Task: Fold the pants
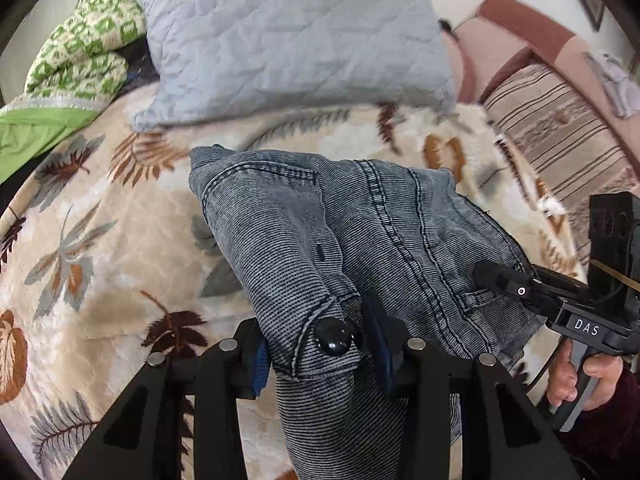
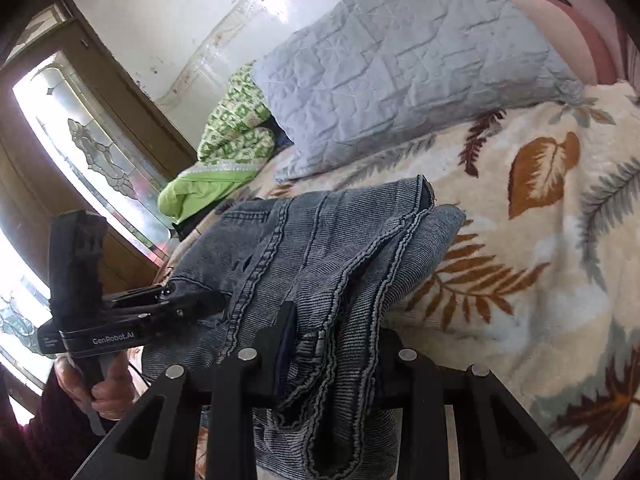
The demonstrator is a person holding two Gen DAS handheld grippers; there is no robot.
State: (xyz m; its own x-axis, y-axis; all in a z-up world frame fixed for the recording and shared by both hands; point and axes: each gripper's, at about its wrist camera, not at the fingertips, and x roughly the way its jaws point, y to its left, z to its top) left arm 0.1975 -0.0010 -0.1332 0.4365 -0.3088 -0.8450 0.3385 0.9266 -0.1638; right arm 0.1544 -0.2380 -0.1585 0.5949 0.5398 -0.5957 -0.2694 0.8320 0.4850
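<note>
Denim fills the gap between both pairs of jaws, and we see no container anywhere on the bed, only soft things lying on the leaf-print blanket [image 1: 100, 240]. Starting at the left, our left gripper [image 1: 320, 344] is clamped on the waistband of the grey pants [image 1: 360, 220], the black button [image 1: 334, 336] sitting right between its fingers and the blue pads pressed against the cloth on either side. From there the pants stretch forward and to the right of those jaws, bunched and raised off the blanket, with the far folded edge ahead of the fingertips. Further right, our right gripper [image 2: 332, 344] pinches a thick stitched seam of the same pants; in its own view the folded layers hang down through the jaws and spread away ahead and to their left, where the left gripper's fingers bite the fabric. Beyond both jaws lie a green patterned quilt [image 1: 80, 52] and a grey quilted pillow [image 1: 296, 40], well apart from the pants.
</note>
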